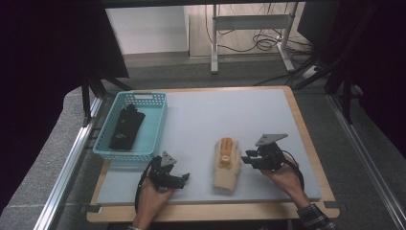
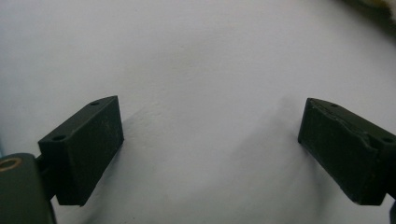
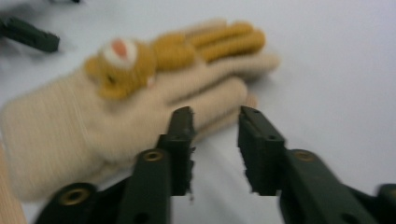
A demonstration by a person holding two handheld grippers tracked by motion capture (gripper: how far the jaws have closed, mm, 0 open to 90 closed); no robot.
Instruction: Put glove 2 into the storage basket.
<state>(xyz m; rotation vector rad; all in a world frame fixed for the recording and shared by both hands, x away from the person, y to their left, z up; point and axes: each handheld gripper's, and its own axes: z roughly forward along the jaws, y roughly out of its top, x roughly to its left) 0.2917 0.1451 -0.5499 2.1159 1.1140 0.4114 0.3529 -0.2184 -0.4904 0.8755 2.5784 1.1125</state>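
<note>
A beige knitted glove (image 1: 227, 165) with an orange-brown bear figure (image 3: 123, 60) on its back lies flat on the grey mat, fingers pointing away from me. My right gripper (image 1: 246, 159) sits just right of it, low over the mat. In the right gripper view its jaws (image 3: 215, 126) stand a narrow gap apart at the glove's (image 3: 116, 116) finger edge, with nothing pressed between them. My left gripper (image 1: 184, 178) rests near the front left, jaws wide apart over bare mat (image 2: 210, 140). A black glove (image 1: 127, 127) lies in the basket.
A light blue plastic basket (image 1: 127, 154) stands at the left side of the grey mat (image 1: 215, 115), just beyond my left hand. The mat lies on a wooden board with metal rails on both sides. A table frame and cables are on the floor behind.
</note>
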